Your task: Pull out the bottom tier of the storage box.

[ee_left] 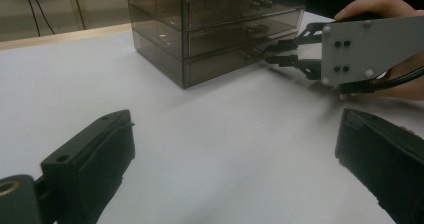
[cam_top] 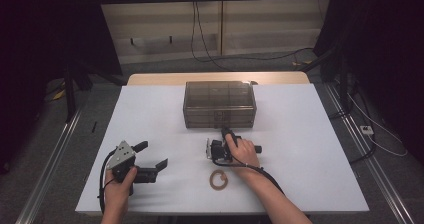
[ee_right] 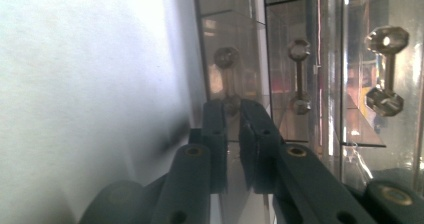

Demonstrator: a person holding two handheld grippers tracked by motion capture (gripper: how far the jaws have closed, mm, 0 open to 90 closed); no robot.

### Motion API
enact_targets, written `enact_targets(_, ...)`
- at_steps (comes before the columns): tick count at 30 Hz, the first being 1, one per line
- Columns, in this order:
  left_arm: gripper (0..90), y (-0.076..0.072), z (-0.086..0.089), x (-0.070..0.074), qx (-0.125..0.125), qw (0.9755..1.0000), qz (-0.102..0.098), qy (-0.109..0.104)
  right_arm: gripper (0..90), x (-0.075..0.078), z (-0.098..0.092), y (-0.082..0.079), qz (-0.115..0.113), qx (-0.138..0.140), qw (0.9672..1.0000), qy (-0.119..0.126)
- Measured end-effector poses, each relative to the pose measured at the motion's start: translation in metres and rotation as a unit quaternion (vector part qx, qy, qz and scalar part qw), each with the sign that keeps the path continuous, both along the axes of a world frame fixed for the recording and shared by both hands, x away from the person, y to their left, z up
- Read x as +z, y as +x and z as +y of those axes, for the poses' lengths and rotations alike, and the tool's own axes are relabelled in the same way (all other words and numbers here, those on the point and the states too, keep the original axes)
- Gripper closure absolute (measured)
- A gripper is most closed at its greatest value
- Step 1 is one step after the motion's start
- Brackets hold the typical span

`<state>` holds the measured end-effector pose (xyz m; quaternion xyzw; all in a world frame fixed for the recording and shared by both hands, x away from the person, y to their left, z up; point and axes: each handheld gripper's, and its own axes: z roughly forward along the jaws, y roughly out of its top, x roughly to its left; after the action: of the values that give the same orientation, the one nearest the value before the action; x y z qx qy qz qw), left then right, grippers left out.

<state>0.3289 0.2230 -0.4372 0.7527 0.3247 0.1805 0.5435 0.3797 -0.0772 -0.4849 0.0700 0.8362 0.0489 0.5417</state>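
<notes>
A smoky see-through drawer box (cam_top: 219, 96) with three drawers stands at the back middle of the white table (cam_top: 310, 149). My right gripper (cam_top: 225, 131) lies on its side against the box front. In the right gripper view its jaws (ee_right: 233, 106) stand almost together, pinching the near end of the lowest drawer's dumbbell-shaped handle (ee_right: 226, 59). The left gripper view shows those fingertips (ee_left: 272, 54) at the lowest drawer's front, and all drawers (ee_left: 240, 34) look flush. At the left front my left gripper (cam_top: 152, 154) rests with its jaws wide apart (ee_left: 235, 129) and nothing between them.
A brownish ring (cam_top: 218, 179) lies on the table just in front of the right hand. The handles of the two upper drawers (ee_right: 299, 76) (ee_right: 385, 66) sit beside the gripped one. Cables trail from both grippers toward the table's front edge.
</notes>
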Motion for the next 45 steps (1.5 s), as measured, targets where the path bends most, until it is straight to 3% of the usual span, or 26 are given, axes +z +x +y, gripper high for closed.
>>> enact_targets(3,2.7,0.0,0.0,0.0,-0.001,1.0,-0.001,0.003,70.9,0.003,0.001,0.0,-0.008,0.001,0.9999,0.007)
enact_targets(9,2.7,0.0,0.0,0.0,-0.001,1.0,-0.002,0.003,67.0,0.003,-0.001,0.009,0.018,0.0,0.9998,0.005)
enact_targets(13,2.7,0.001,0.0,-0.001,0.002,1.0,0.0,0.0,64.1,0.005,-0.001,0.011,0.022,0.002,0.9998,-0.001)
enact_targets(19,2.7,0.001,0.0,0.0,0.001,1.0,-0.002,0.002,62.8,0.006,-0.003,0.012,0.024,0.004,0.9997,-0.009)
enact_targets(38,2.7,0.001,0.002,0.0,0.001,1.0,0.001,0.002,68.7,-0.005,0.004,0.012,-0.021,0.023,0.9986,-0.044)
enact_targets(45,2.7,0.0,0.002,0.0,0.0,1.0,0.001,0.001,68.9,-0.004,0.004,0.012,-0.015,0.018,0.9992,-0.031)
